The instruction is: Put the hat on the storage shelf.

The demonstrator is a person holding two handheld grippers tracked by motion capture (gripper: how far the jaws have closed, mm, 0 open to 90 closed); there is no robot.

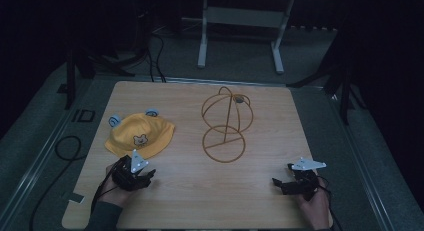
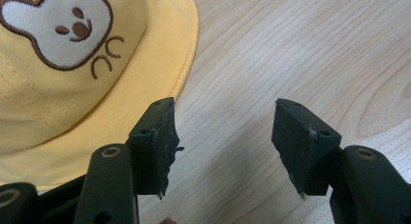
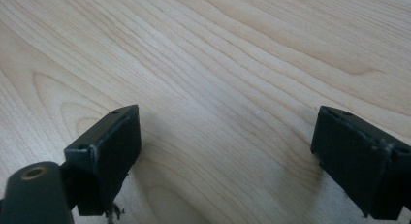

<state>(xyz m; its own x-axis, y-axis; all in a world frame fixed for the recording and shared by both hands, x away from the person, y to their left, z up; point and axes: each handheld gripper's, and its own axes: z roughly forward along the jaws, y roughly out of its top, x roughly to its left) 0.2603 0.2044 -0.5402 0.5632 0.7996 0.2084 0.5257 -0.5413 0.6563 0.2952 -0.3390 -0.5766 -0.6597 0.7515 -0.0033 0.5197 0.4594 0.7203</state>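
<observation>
The yellow hat [image 1: 138,136] lies flat on the worktop [image 1: 190,191] left of the wire stand [image 1: 226,125], soft, light and floppy, best pinched at its brim edge just beside the left claw [image 1: 148,175], whose jaws stand wide and empty, as do the right claw's [image 1: 282,183].

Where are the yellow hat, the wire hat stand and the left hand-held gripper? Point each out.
yellow hat [image 1: 134,133]: high view, crown above the bear patch.
wire hat stand [image 1: 223,144]: high view, round base ring's crossbar.
left hand-held gripper [image 2: 224,136]: left gripper view, gap midway between its open jaws.
</observation>
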